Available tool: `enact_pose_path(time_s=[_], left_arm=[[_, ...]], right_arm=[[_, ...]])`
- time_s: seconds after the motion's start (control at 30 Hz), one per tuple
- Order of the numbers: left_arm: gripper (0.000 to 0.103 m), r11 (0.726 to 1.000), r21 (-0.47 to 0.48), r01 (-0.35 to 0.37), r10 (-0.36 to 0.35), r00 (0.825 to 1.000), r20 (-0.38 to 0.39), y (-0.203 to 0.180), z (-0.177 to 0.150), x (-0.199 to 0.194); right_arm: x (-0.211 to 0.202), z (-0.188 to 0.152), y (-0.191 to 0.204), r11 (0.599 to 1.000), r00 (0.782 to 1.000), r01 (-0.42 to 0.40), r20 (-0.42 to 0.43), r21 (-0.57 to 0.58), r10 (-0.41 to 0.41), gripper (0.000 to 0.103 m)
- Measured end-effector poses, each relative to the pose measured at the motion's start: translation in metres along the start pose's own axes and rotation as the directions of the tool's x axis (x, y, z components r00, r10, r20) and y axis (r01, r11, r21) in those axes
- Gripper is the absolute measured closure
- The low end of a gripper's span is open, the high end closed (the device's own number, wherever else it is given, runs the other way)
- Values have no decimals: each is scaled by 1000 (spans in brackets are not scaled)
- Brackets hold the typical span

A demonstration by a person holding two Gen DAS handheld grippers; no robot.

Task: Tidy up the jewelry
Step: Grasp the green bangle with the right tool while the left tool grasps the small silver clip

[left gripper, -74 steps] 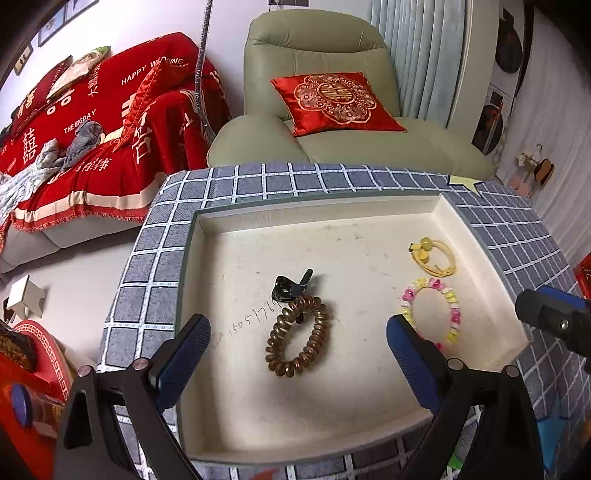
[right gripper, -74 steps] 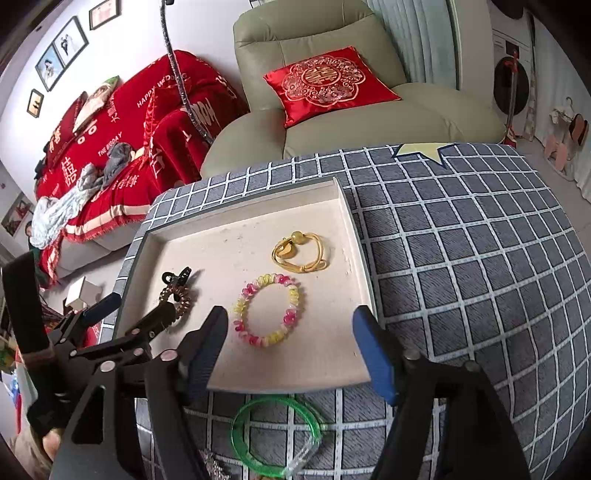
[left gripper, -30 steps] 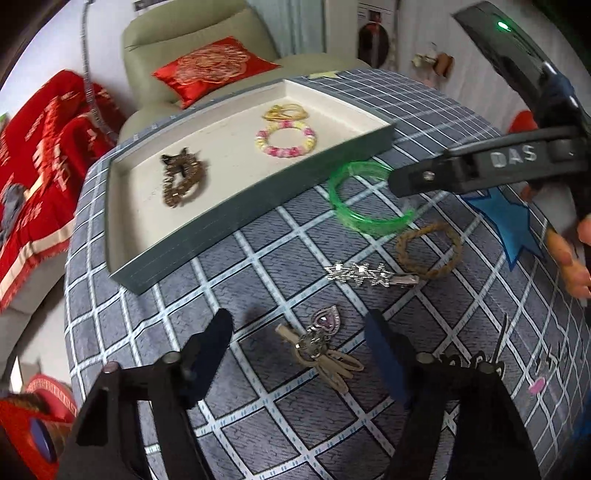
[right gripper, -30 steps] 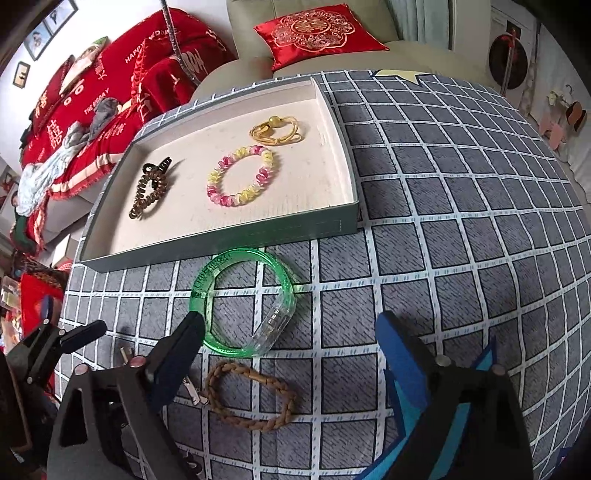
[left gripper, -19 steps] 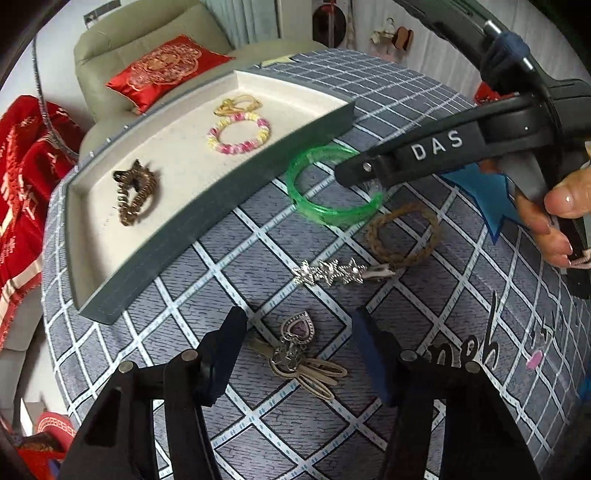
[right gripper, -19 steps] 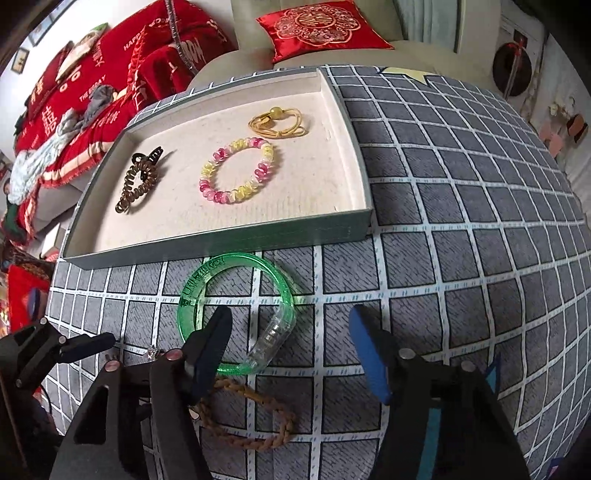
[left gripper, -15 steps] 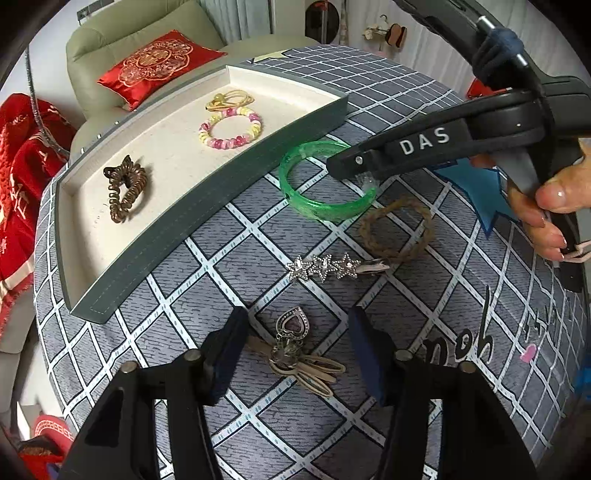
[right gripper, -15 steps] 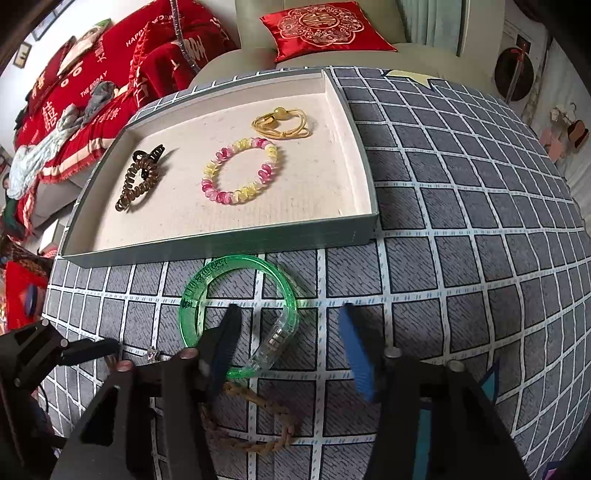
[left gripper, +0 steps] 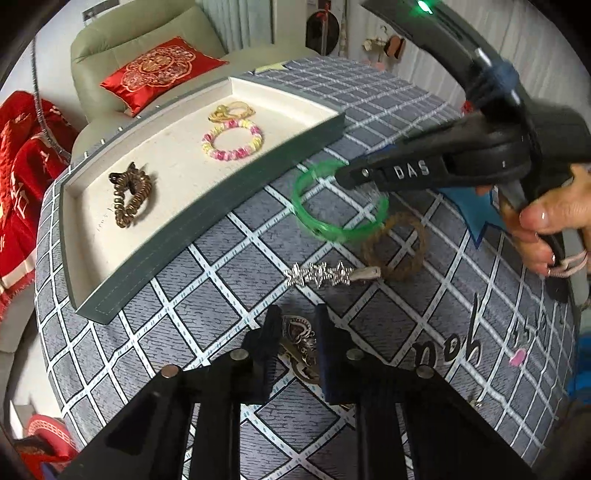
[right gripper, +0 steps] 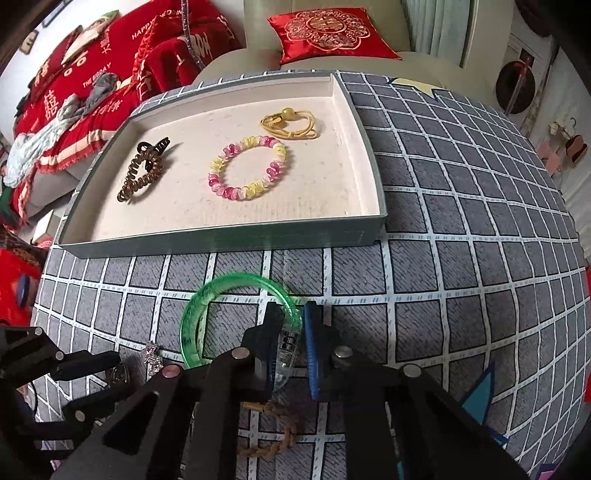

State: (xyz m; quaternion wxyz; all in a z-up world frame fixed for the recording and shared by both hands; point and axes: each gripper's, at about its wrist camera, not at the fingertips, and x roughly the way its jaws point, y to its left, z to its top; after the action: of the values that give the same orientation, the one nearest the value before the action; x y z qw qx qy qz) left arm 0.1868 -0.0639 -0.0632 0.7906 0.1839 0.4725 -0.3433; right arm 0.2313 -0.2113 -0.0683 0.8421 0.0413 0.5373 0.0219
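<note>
A home living room: a pale green armchair (right gripper: pixel 332 37) with a red embroidered cushion (right gripper: pixel 328 31), a sofa under red throws (right gripper: pixel 92 74) (printed with wedding greetings), framed pictures (right gripper: pixel 31 38).

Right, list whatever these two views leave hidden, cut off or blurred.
- Left wrist view: the heart charm shows between the closing left gripper; its cord runs under the fingers.
- Left wrist view: the green bangle is motion-blurred, its far arc behind the right gripper.
- Right wrist view: the braided brown band is half covered by the right gripper, whose jaws are closing on the bangle's clear segment.
</note>
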Motion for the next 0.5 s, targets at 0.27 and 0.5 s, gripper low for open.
enact_pose_path(time_s=[0.27,0.5], left_arm=[[85,995,-95,-1,4,1000,28,16,-6,-6],[85,981,-191,-35,51,995,82,29,-19,-31]], right_arm=[[-13,-3,-4,1000,1000,-8,26,13,8,89],[-24,-7,-8,999,998,-40,39,26,39,89]])
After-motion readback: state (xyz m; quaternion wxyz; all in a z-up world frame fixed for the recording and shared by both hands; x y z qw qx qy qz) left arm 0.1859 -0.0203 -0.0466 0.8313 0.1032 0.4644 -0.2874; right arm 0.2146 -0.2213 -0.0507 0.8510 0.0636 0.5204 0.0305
